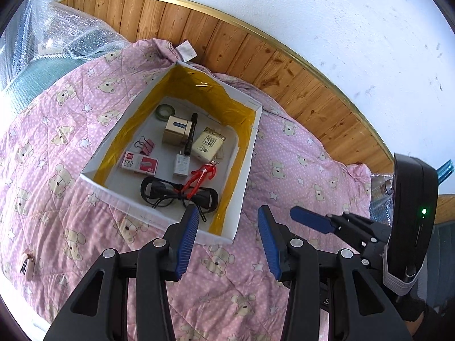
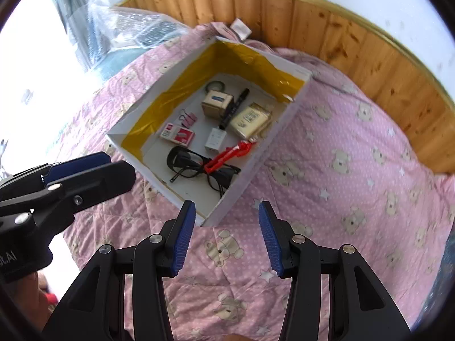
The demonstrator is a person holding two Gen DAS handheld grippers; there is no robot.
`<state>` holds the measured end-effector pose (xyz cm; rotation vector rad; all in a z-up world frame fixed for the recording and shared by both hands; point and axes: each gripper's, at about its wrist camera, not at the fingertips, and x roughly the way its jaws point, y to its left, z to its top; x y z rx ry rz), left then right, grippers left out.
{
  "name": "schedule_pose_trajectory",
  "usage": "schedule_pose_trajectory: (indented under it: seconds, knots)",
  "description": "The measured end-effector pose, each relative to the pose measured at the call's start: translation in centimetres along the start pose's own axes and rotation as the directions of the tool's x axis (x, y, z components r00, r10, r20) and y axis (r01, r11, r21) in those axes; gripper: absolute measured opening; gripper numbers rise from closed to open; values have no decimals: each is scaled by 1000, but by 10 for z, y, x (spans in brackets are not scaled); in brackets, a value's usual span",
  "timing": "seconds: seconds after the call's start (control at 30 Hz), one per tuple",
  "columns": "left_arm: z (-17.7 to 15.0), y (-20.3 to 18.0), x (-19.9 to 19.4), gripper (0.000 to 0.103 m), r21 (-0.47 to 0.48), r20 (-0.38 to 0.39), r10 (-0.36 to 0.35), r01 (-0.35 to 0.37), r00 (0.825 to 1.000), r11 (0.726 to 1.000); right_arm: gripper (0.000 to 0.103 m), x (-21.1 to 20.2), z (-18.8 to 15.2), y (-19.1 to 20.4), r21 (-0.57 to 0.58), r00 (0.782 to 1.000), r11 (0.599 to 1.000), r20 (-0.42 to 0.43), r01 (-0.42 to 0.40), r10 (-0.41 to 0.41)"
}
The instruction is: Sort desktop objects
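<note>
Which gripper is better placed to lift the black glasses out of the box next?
Left, marginally. The left gripper hangs open right at the glasses; the right gripper, also open, sits back at the box corner.

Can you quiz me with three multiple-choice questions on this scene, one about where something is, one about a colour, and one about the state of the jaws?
1. Where do the glasses lie?
A. On the quilt outside the box
B. Inside the box, at the end nearest the cameras
C. On the wooden wall panel

2. What colour is the tape lining the box walls?
A. Yellow
B. Green
C. Blue

3. How do the jaws of the left gripper and right gripper stand?
A. Both shut on an object
B. One shut on an object, one open
C. Both open and holding nothing

Answers:
1. B, the black frames rest on the box floor beside the red toy figure.
2. A, yellow tape lines the inner walls.
3. C, each wrist view shows a wide gap between its blue pads, with only pink quilt behind.
</note>
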<state>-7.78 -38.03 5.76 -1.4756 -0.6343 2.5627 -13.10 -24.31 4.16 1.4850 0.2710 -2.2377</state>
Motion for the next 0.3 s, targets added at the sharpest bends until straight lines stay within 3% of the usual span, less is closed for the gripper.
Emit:
schedule_pose_trajectory:
  seconds: [0.3]
  knots:
    - [-10, 11, -19, 45, -28, 20, 9, -8, 1000, 1000, 49, -19, 7, 30, -109, 997, 993, 72, 42, -34]
